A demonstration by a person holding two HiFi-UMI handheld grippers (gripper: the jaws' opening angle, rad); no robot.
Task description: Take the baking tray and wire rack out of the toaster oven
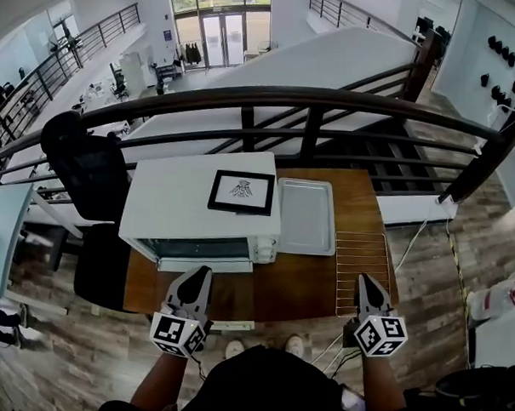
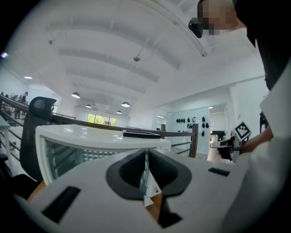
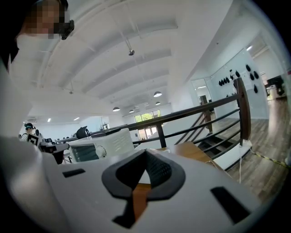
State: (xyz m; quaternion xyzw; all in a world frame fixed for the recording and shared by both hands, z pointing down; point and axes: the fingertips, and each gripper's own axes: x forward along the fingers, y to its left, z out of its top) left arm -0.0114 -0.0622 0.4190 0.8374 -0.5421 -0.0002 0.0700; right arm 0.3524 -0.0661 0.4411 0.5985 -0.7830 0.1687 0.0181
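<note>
Where the left gripper (image 2: 146, 152) closes: jaws pressed together but for a hairline slit, nothing between them.
Left gripper, place: held level at the table's near edge, tips (image 1: 202, 273) just before the oven's (image 1: 202, 202) front panel; touching or not, I cannot tell.
Right gripper (image 3: 145, 154): jaws fully together, empty; bare wood shows below them.
Right gripper, place: tips (image 1: 367, 280) over the near part of the rack (image 1: 362, 260) in the head view; contact cannot be told.
Rack: out of the oven, flat on the table (image 1: 297, 283) at its right front, right edge along the table's right edge.
Tray (image 1: 306, 215): out of the oven, flat on the table, just beside the oven's right wall; its near right corner meets the rack's far left corner.
Oven: white, on the table's left half, glass front toward the person (image 1: 266, 388).
Frame (image 1: 241, 192): black, flat on the oven's top.
Beyond: dark railing (image 1: 313, 101) behind the table, black chair (image 1: 84, 171) to the left.
</note>
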